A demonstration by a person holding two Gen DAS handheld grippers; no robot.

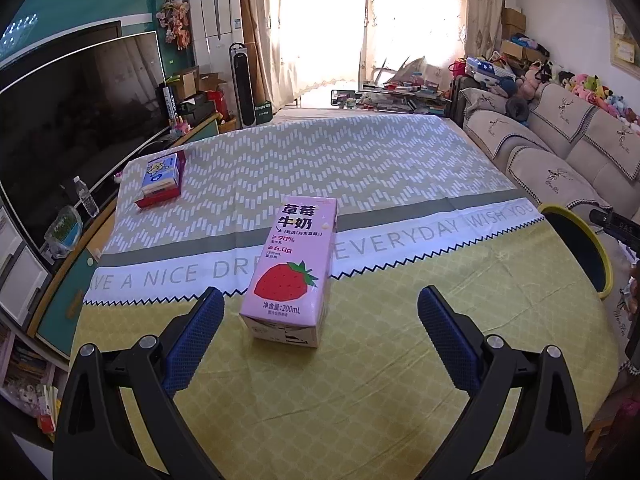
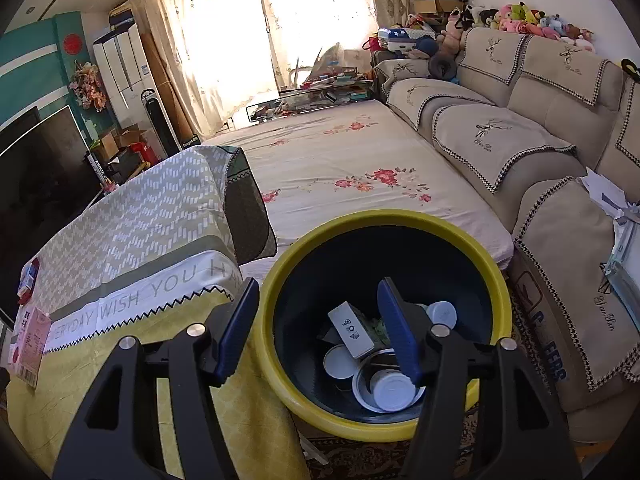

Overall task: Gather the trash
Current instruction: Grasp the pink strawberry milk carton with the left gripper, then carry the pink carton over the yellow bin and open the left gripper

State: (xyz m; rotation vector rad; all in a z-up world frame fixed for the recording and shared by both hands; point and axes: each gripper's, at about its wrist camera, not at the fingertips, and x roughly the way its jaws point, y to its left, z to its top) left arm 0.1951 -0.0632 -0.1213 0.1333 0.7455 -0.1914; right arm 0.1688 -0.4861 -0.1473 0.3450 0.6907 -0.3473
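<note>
A pink strawberry milk carton (image 1: 291,268) lies flat on the tablecloth, just ahead of my left gripper (image 1: 320,308), whose blue pads stand wide open on either side of its near end without touching it. The same carton (image 2: 29,342) shows at the left edge of the right wrist view. My right gripper (image 2: 320,312) hangs open over the yellow-rimmed dark bin (image 2: 304,408) with nothing between its fingers. Inside the bin lie a white carton (image 2: 351,330), paper cups (image 2: 390,390) and lids.
A tissue box on a red tray (image 1: 160,178) sits at the table's far left. The bin's rim (image 1: 576,216) shows past the table's right edge. A sofa (image 2: 540,148) runs along the right, a flowered bed sheet (image 2: 340,168) lies beyond the bin, and a TV (image 1: 68,120) stands left.
</note>
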